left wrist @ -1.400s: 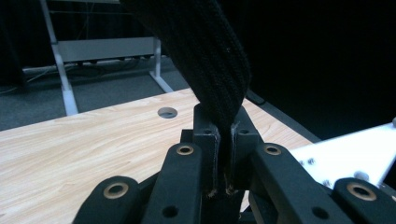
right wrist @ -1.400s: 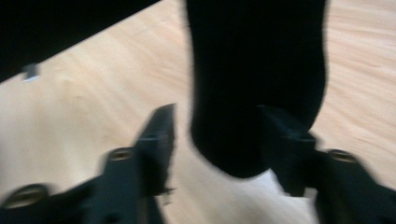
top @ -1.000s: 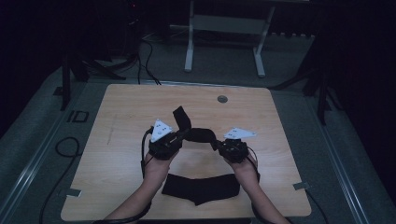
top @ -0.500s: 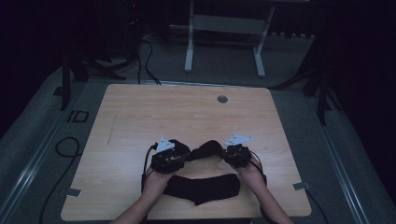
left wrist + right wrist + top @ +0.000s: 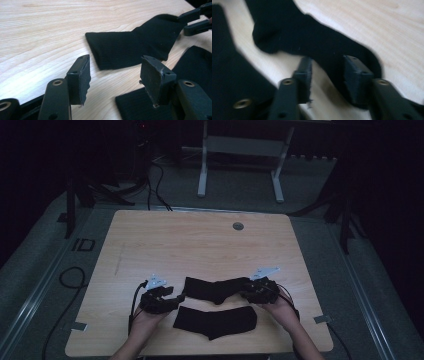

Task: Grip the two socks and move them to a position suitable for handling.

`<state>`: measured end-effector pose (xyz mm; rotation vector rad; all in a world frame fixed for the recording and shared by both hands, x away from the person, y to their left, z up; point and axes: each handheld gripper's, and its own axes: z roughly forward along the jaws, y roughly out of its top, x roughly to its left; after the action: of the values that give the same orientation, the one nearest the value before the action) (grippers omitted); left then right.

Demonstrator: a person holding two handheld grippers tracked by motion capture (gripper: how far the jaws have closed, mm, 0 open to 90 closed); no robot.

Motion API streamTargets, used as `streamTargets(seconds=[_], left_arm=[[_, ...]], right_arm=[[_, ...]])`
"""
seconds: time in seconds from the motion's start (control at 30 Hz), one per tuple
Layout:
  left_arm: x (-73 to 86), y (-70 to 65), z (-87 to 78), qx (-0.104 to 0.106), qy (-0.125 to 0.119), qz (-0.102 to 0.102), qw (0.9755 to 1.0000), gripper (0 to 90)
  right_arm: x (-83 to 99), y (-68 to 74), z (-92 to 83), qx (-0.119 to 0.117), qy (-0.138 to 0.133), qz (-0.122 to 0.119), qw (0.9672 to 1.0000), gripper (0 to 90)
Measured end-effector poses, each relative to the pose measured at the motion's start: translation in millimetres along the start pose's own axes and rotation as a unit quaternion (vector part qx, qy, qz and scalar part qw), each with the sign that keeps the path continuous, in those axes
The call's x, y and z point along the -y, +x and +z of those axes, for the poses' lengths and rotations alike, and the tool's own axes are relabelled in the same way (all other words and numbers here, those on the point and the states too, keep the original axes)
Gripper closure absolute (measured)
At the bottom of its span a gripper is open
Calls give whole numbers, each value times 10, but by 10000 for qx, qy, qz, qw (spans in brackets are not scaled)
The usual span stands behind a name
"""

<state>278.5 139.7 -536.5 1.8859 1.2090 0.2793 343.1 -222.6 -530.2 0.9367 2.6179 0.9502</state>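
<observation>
Two flat black knitted socks lie on the pale wooden table (image 5: 200, 240), near the person's edge. The far black sock (image 5: 215, 289) stretches left to right. Its long side runs across the table, with its straight cuff end at the left and its bent toe part at the right. The near black sock (image 5: 215, 321) lies just beside it, closer to the person, and also runs left to right.

The left gripper (image 5: 172, 297) sits low at the left end of the far black sock. In the left gripper view its jaws stand apart with bare wood between them, and the cuff end (image 5: 130, 48) lies just past the tips. They have just been opening. The right gripper (image 5: 248, 292) is at the right end of the same sock. In the right gripper view its jaws are spread too, and the sock's edge (image 5: 329, 50) lies between them, but the pads do not press on it. They have just been opening as well.

A second ago both grippers held this sock up in the air, and it hung in a curve between them. Now it lies flat on the table, and both hands are lower and nearer to the person.

A small round grey cap (image 5: 238, 226) sits in the far part of the table. I can read no words on the socks.
</observation>
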Motion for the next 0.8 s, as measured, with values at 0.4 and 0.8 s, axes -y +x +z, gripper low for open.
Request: streamTargets(seconds=[0.4, 0.8], left_arm=[[-147, -100, 172, 108, 3, 698, 9975, 710], [-342, -106, 554, -63, 345, 1058, 9938, 504]], right_arm=[[152, -247, -300, 309, -256, 345, 9986, 880], [-8, -417, -123, 517, -374, 657, 9958, 557]])
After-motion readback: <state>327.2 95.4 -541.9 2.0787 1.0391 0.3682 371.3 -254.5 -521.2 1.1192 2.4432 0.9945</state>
